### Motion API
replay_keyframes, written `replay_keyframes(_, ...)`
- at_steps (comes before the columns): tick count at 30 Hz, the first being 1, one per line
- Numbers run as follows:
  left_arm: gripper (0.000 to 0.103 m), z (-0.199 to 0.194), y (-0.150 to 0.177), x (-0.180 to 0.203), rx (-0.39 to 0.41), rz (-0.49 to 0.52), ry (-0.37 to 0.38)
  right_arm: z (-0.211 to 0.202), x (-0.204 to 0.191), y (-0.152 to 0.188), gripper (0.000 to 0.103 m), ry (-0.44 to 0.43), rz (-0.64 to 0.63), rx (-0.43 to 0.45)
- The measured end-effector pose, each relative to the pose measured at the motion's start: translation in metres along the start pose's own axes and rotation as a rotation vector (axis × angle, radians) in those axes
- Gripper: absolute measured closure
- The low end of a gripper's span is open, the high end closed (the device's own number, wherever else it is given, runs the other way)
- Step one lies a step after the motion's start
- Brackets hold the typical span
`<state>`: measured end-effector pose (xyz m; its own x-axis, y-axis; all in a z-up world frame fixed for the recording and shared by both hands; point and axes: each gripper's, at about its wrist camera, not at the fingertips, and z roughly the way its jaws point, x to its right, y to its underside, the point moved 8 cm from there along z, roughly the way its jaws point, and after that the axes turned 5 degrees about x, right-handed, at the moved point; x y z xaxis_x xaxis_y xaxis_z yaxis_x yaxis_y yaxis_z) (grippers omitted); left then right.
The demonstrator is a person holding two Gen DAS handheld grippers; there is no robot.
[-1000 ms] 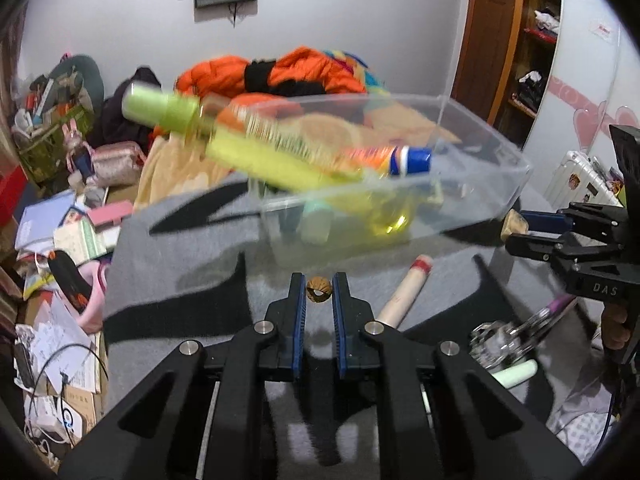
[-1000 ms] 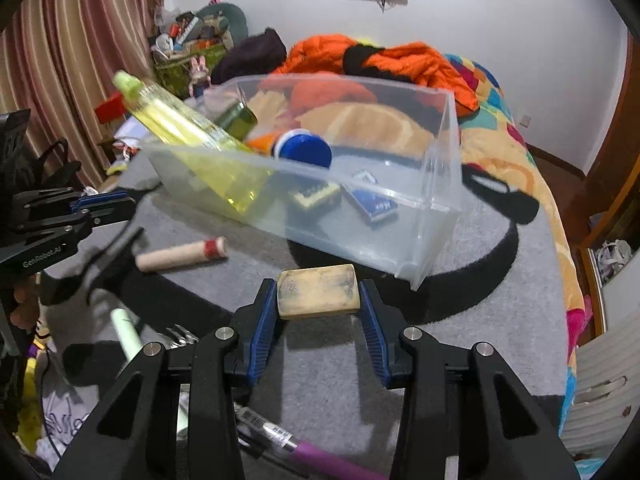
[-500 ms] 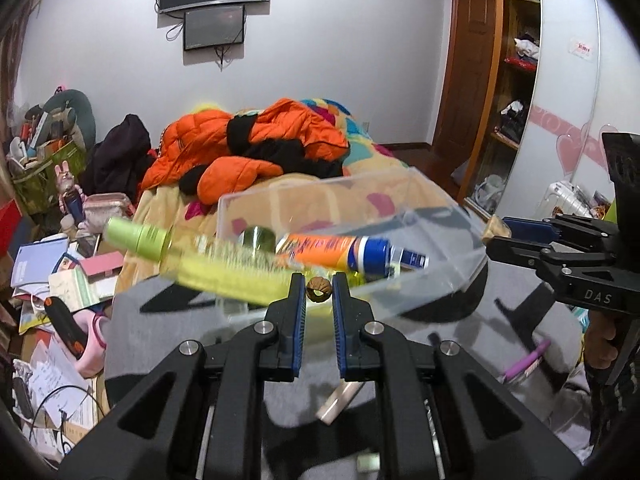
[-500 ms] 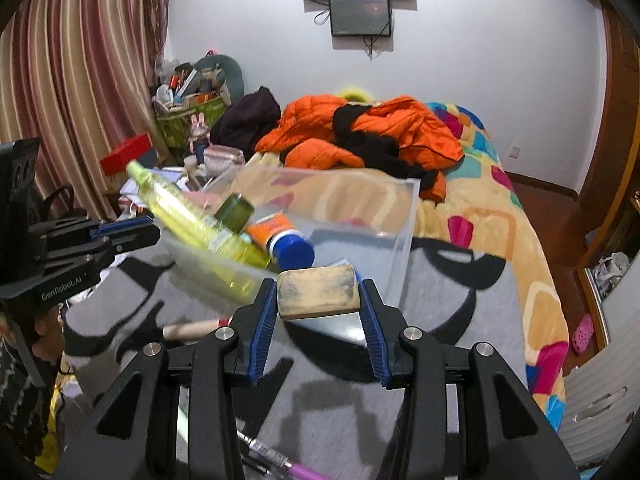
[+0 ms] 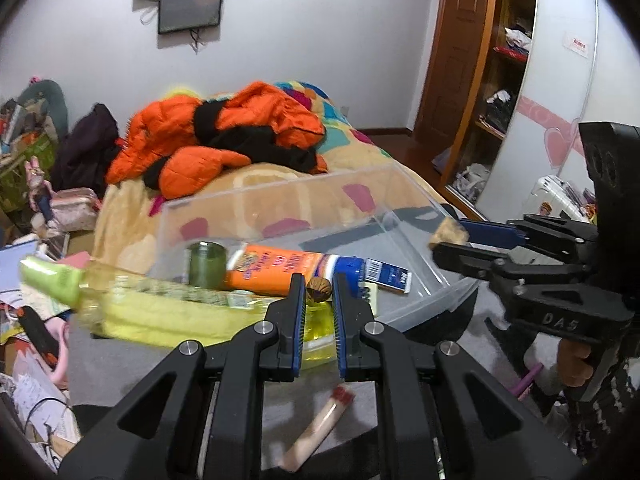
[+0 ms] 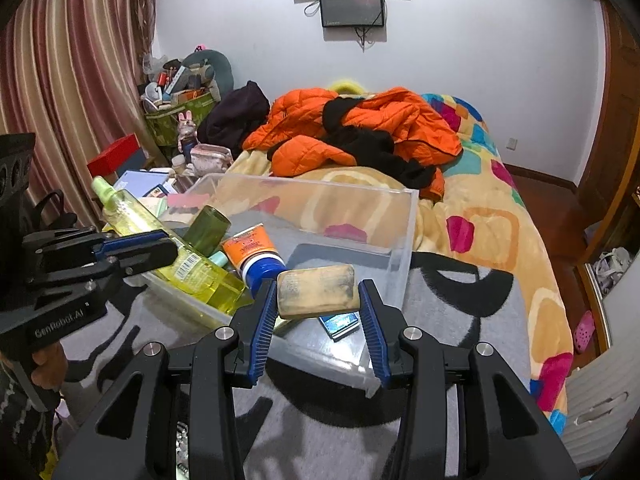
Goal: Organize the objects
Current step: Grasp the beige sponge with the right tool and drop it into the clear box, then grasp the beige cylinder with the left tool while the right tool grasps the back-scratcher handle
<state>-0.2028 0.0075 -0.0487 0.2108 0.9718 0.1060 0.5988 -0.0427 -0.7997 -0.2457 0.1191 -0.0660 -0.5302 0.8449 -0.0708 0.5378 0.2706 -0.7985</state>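
Note:
A clear plastic bin [image 5: 404, 192] [image 6: 408, 220] stands on a grey and black blanket. It holds a yellow-green bottle [image 5: 160, 308] [image 6: 160, 236], an orange tube with a blue cap [image 5: 280, 270] [image 6: 252, 250], a green jar [image 5: 206, 266] [image 6: 210, 228] and a blue card [image 5: 388, 276]. My left gripper [image 5: 319, 292] is shut on a small brown walnut [image 5: 319, 289], held over the bin's near edge. My right gripper [image 6: 318, 308] is shut on a tan sponge block [image 6: 318, 292] [image 5: 448, 234], held above the bin's right end.
A wooden handle with a red band [image 5: 320, 428] lies on the blanket below the left gripper. A purple pen [image 5: 528, 378] lies at the right. Orange and black jackets [image 6: 360, 128] lie on the bed behind. Clutter lies on the floor at the left [image 5: 32, 240].
Both grippers have risen and come forward over the bin with their objects still held. The bin now lies below and behind the fingertips.

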Motion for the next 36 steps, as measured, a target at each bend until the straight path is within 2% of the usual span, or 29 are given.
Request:
replay_keyframes(5,0.091,0.017,0.003,0.01,-0.038,0.014,0.028,0.014,0.002,0.001,0.065,0.001,0.005,-0.027)
replay_keyframes(8,0.091,0.021,0.004,0.013,-0.05,-0.015,0.084,0.019,0.001,0.001,0.065,0.001,0.0,-0.037)
replay_keyframes(13,0.09,0.024,0.005,0.009,-0.058,0.006,0.02,0.027,-0.001,0.003,0.065,0.004,-0.009,-0.057)
replay_keyframes(15,0.083,0.023,0.005,0.009,-0.054,0.015,0.005,0.029,-0.002,0.005,0.065,0.002,-0.011,-0.063)
replay_keyframes(17,0.07,0.018,0.004,0.009,-0.038,0.027,-0.012,0.029,-0.003,0.006,0.065,0.0,-0.014,-0.067)
replay_keyframes(19,0.052,0.012,0.001,0.011,-0.016,0.04,-0.028,0.026,-0.005,0.006,0.065,0.0,-0.018,-0.064)
replay_keyframes(21,0.047,0.004,-0.003,0.012,0.011,0.051,-0.039,0.021,-0.006,0.004,0.063,-0.001,-0.024,-0.055)
replay_keyframes(22,0.045,-0.002,-0.004,0.012,0.023,0.057,-0.042,0.018,-0.007,0.003,0.062,-0.001,-0.029,-0.05)
replay_keyframes(26,0.039,-0.02,-0.007,0.013,0.05,0.063,-0.046,0.003,-0.009,0.001,0.045,0.007,-0.052,-0.022)
replay_keyframes(30,0.037,-0.035,-0.001,0.009,0.055,0.066,-0.066,-0.018,-0.012,0.007,0.044,0.014,-0.079,-0.003)
replay_keyframes(36,0.037,-0.046,0.026,-0.005,0.011,0.038,-0.089,-0.049,-0.011,0.035,0.04,0.025,-0.112,-0.011)
